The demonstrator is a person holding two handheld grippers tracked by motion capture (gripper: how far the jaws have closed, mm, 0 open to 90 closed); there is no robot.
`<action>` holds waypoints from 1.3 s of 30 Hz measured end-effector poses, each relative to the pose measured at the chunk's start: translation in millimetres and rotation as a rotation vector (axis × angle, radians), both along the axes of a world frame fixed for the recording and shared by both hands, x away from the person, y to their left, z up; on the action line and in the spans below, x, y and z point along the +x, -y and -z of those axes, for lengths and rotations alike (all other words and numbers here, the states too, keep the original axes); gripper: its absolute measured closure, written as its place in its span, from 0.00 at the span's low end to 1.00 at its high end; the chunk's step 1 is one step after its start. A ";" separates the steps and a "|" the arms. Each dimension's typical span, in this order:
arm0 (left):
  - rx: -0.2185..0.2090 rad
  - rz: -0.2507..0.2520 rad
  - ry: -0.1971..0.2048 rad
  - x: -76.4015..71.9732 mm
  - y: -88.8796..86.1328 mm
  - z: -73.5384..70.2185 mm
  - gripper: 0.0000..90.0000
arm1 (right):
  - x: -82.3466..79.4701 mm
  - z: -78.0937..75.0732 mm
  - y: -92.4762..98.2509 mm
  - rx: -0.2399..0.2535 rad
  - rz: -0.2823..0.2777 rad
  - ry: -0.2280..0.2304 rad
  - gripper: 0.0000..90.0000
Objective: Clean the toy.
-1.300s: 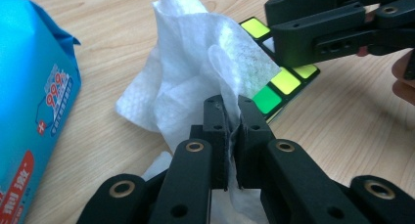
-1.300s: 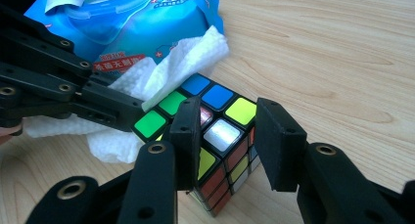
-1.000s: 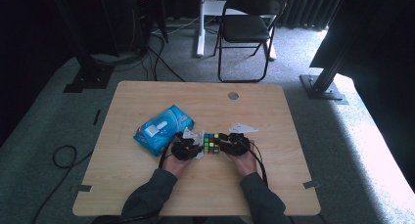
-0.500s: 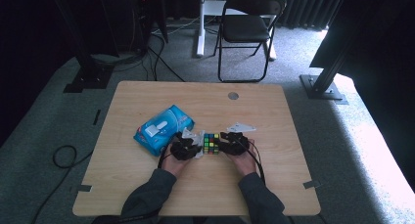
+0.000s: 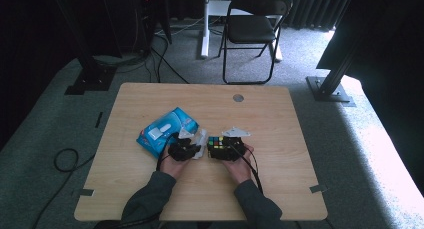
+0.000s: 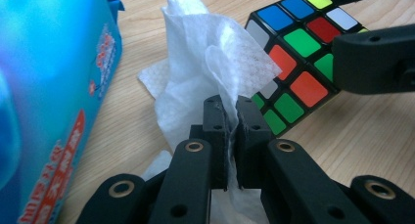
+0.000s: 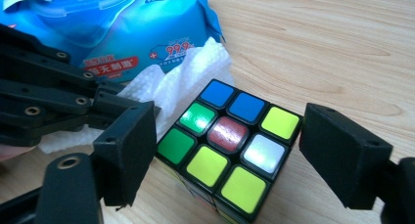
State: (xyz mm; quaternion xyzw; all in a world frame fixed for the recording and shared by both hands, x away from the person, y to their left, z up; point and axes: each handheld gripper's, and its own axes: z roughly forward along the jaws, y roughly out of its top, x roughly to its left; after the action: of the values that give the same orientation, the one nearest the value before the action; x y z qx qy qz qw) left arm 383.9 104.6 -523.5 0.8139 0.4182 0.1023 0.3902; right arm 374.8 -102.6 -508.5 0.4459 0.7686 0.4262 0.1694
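Cube sits freed between the right gripper, whose jaws just opened; left gripper pinches the wipe, probably ready for wiping.

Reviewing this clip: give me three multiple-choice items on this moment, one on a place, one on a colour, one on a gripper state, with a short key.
1. Where does the blue wipes pack lie relative to the puzzle cube in the high view?
A. left of it
B. right of it
C. on top of it

2. What colour is the centre tile of the cube's top face in the right gripper view?
A. white
B. red
C. blue

3. What is the left gripper doing?
A. standing open over bare table
B. clamped on the cube
C. shut on the white wipe

Key: A, the pack sits left of the cube; B, the middle tile is red; C, its jaws pinch the wipe.
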 end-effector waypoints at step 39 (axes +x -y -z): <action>-0.013 -0.017 0.001 1.9 -6.8 -1.8 0.94 | 6.8 -0.5 11.6 -0.015 -0.098 -0.007 0.38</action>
State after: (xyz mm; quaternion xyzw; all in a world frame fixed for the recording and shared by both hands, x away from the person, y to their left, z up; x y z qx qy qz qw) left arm 385.8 111.4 -521.7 0.8076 0.4256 0.1034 0.3950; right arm 381.6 -114.2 -508.0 0.4081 0.7932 0.4268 0.1490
